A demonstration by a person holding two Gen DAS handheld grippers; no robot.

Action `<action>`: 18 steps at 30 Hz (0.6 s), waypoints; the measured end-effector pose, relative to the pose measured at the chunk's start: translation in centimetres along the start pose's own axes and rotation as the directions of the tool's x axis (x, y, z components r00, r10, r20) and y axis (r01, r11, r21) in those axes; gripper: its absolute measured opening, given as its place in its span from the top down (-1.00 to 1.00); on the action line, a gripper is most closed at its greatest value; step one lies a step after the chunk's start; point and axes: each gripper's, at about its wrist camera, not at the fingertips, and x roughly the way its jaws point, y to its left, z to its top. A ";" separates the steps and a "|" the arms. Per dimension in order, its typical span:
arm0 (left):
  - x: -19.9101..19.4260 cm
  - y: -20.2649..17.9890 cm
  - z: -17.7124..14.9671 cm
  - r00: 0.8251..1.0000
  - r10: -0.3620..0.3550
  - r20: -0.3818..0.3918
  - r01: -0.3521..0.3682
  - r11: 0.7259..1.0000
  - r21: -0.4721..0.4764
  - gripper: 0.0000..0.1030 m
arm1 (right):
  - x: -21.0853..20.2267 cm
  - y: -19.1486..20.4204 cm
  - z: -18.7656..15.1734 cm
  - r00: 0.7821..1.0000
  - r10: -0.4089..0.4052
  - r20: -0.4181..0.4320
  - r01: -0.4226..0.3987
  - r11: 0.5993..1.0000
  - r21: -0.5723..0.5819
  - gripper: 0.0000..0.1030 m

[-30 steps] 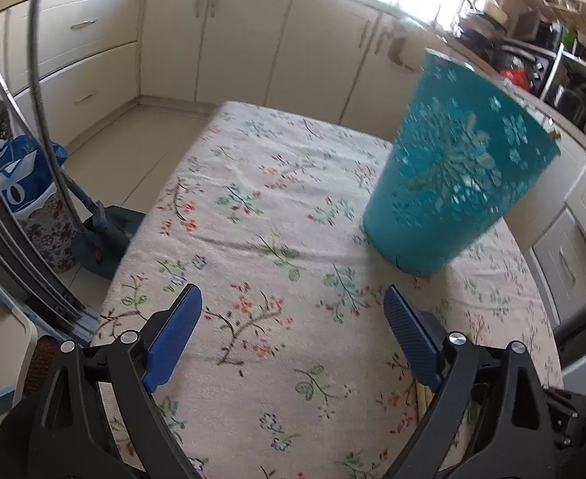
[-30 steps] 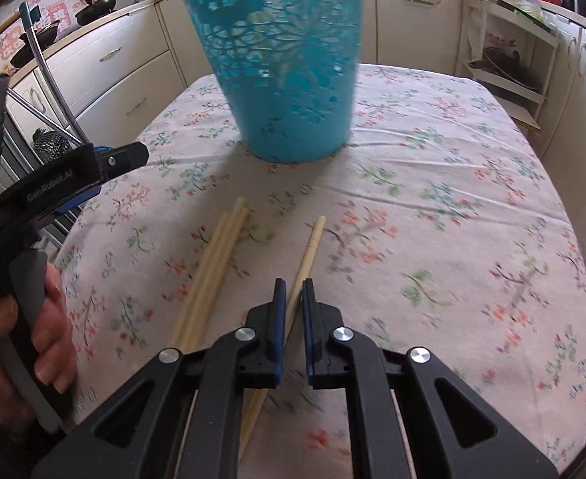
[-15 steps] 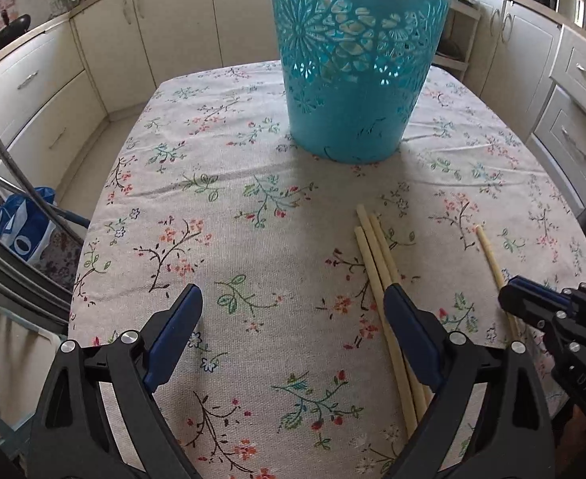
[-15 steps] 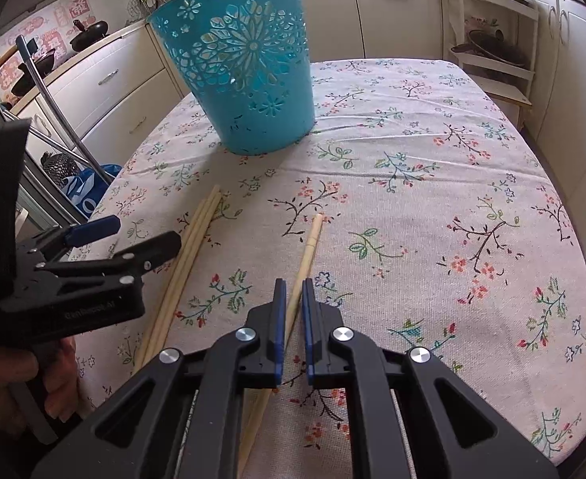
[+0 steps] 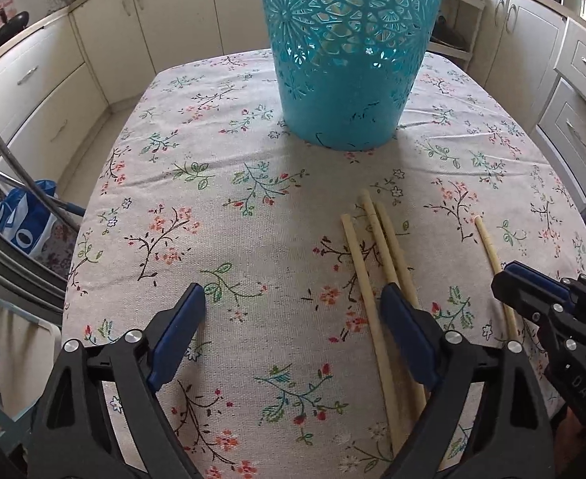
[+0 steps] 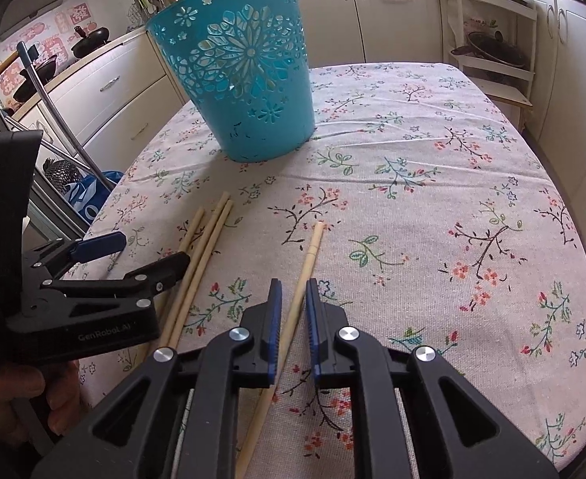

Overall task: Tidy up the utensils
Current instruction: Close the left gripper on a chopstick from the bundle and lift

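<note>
A teal cut-out plastic basket (image 5: pixel 345 52) stands upright on the floral tablecloth (image 5: pixel 213 207); it also shows in the right wrist view (image 6: pixel 245 80). Three wooden chopsticks (image 5: pixel 377 255) lie together in front of it, also visible in the right wrist view (image 6: pixel 201 247). A single chopstick (image 6: pixel 307 263) lies apart to their right, also in the left wrist view (image 5: pixel 488 245). My left gripper (image 5: pixel 293 319) is open and empty, its right finger over the three chopsticks. My right gripper (image 6: pixel 293 311) straddles the single chopstick with a narrow gap between the jaws.
Cream kitchen cabinets (image 5: pixel 53 80) surround the table. A blue bag (image 5: pixel 25 215) and metal bars sit left of the table. A white shelf rack (image 6: pixel 492 40) stands at the far right. The table edges fall off left and right.
My left gripper has swung round and come in toward the three chopsticks. My right gripper's jaws have parted slightly around the single chopstick and pulled back from the basket.
</note>
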 end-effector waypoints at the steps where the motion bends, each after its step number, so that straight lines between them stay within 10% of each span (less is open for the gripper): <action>1: 0.0 -0.1 0.1 1.000 -0.006 0.004 0.006 1.000 0.005 -0.39 | 0.1 0.0 0.1 1.000 -0.003 0.002 0.003 1.000 -0.001 0.74; 7: -0.3 -1.6 0.6 0.997 -0.083 0.013 0.082 0.995 0.049 0.71 | 0.9 1.0 1.0 0.999 -0.036 0.001 0.036 0.999 -0.034 0.69; 18: 0.0 -1.9 0.8 0.993 -0.116 -0.016 0.117 0.992 0.049 0.88 | 0.6 1.2 0.7 0.999 -0.047 -0.023 0.045 0.994 -0.102 0.74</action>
